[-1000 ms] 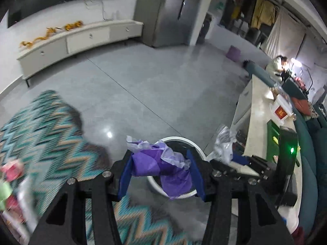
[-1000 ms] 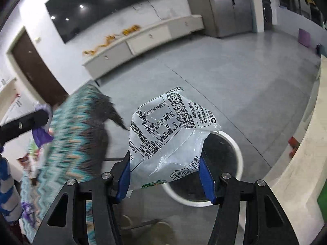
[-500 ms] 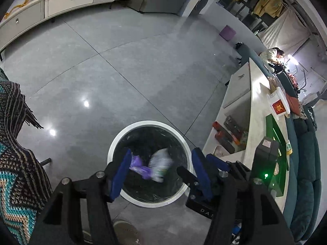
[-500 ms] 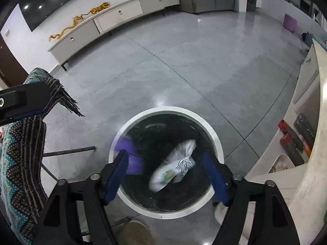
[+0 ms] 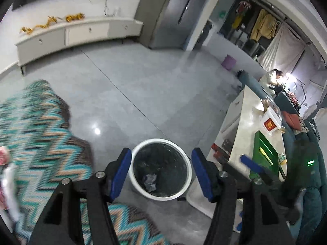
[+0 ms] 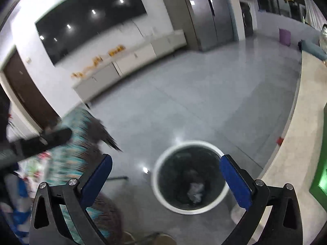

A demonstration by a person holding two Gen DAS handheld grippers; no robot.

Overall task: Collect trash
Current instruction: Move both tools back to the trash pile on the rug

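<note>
A white round bin with a black liner stands on the grey floor, seen in the left wrist view and in the right wrist view. Crumpled trash lies at its bottom and also shows as a pale wad. My left gripper is open and empty, above the bin. My right gripper is open and empty, above and in front of the bin. The right gripper also shows at the right of the left wrist view.
A table with a teal zigzag cloth is at the left, with blurred litter at its edge. A pale low table with a green box stands right of the bin. A white cabinet lines the far wall.
Both grippers let go of their trash, the purple wad and the printed plastic bag, which dropped into the bin. Both grippers then pulled back and up, towards the zigzag cloth.
</note>
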